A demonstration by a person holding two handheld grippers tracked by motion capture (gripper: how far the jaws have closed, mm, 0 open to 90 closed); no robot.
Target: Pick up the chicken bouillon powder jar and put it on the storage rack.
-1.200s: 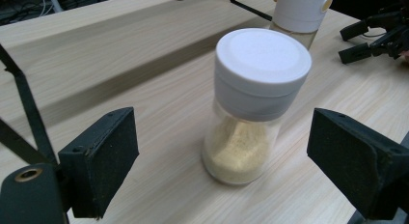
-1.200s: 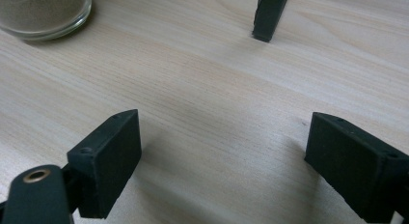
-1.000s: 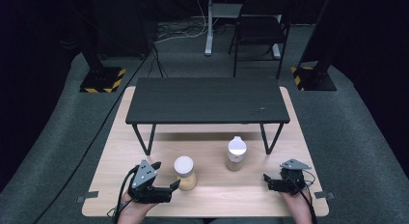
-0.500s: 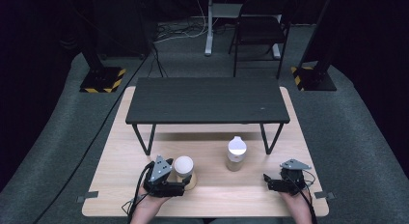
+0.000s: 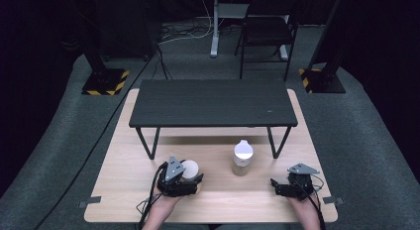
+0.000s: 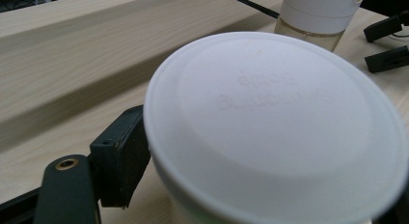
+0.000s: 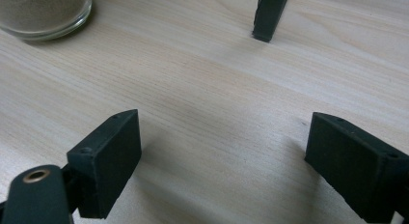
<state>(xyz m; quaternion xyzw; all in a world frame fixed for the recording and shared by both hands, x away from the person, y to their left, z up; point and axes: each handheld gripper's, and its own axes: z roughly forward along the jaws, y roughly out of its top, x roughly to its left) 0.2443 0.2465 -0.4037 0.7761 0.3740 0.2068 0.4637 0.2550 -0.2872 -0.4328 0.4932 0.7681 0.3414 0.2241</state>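
Resting at the table's (image 5: 119, 190) near left, the left tongs (image 5: 190, 182) are clamped on a white-lidded jar (image 5: 188, 169), one jaw pad against its side in the left gripper view (image 6: 275, 122). Just to the right stands a second jar (image 5: 242, 158) with a white cap, before a black shelf (image 5: 213, 103). At far right, the right tongs (image 5: 275, 186) lie on the wood, jaws wide apart, nothing between them.
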